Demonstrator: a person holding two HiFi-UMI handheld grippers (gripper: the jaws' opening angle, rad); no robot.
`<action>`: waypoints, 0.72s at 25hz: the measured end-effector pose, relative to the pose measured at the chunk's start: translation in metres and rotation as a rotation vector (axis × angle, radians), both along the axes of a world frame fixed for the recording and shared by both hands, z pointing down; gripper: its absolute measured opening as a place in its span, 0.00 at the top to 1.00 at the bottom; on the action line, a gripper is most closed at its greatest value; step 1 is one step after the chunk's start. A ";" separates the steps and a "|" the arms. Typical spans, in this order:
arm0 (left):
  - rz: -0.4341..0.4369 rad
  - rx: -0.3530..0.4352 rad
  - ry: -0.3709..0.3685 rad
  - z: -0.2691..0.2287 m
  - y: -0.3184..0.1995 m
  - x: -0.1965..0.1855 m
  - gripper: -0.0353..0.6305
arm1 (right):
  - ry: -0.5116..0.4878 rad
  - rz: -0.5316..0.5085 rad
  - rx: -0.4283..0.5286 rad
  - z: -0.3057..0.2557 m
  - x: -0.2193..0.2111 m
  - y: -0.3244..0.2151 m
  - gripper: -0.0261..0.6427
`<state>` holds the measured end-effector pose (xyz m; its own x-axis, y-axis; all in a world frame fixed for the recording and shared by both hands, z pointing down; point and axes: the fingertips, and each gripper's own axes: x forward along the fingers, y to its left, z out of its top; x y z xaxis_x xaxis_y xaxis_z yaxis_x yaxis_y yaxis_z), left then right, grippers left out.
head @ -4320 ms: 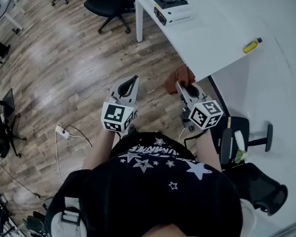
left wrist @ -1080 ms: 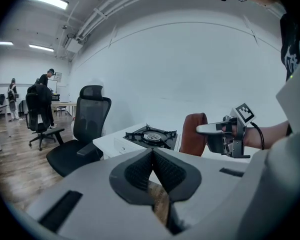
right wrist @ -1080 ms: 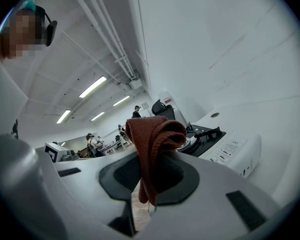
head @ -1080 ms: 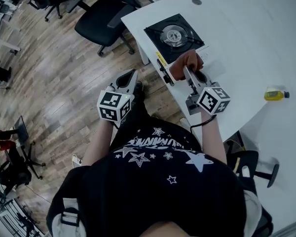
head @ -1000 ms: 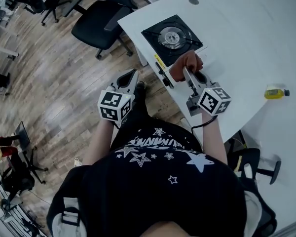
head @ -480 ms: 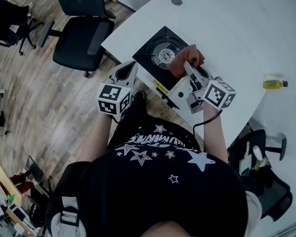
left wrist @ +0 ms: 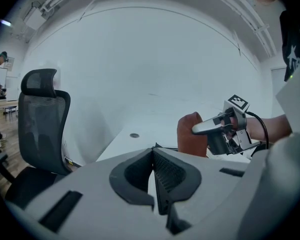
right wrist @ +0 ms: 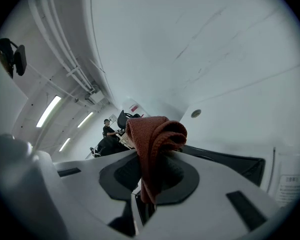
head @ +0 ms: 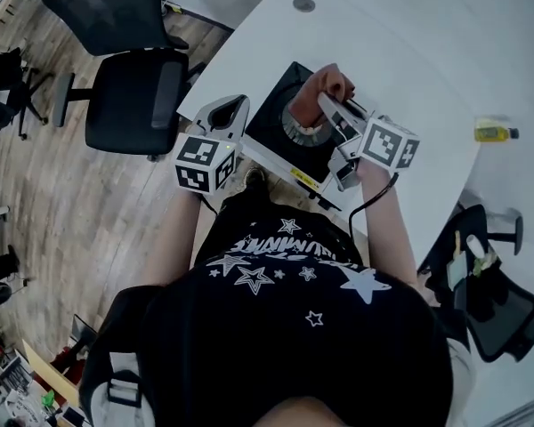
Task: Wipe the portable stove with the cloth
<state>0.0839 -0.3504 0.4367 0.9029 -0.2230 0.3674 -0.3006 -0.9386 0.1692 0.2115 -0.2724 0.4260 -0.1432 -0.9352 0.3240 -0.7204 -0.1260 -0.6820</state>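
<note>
White counter [head: 409, 43] over a wood floor [head: 62, 203], with black chairs [head: 129, 100] alongside. The stove [head: 271, 124] sits at the counter's near edge; its yellow front strip is too small to read. The right gripper [head: 326, 105] pinches the rust cloth [head: 325, 82] over the burner. The left gripper [head: 228, 114], jaws together and empty, hangs beside the stove. The right gripper view catches a distant person [right wrist: 108, 129] whom the head view misses.

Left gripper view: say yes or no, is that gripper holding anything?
No, the left gripper has its jaws together, with nothing between them.
</note>
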 end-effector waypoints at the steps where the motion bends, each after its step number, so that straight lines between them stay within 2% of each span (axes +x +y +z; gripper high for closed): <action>1: 0.011 -0.004 0.000 0.001 -0.006 0.002 0.94 | -0.017 -0.002 -0.006 0.002 -0.001 -0.009 0.87; 4: 0.039 -0.018 -0.008 0.006 -0.021 0.008 0.94 | -0.065 -0.016 -0.034 0.008 -0.003 -0.032 0.87; 10: 0.072 -0.050 -0.020 0.018 -0.046 0.016 0.94 | -0.067 -0.038 -0.113 0.022 -0.001 -0.071 0.87; 15: 0.090 -0.071 -0.017 0.024 -0.061 0.021 0.94 | -0.071 0.014 -0.188 0.036 0.011 -0.089 0.87; 18: 0.095 -0.088 -0.019 0.030 -0.067 0.026 0.94 | -0.088 0.009 -0.219 0.043 0.013 -0.097 0.87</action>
<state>0.1095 -0.4178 0.4670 0.9109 -0.1033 0.3994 -0.2153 -0.9449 0.2467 0.2240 -0.3694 0.4688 -0.1713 -0.8455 0.5057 -0.6577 -0.2840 -0.6977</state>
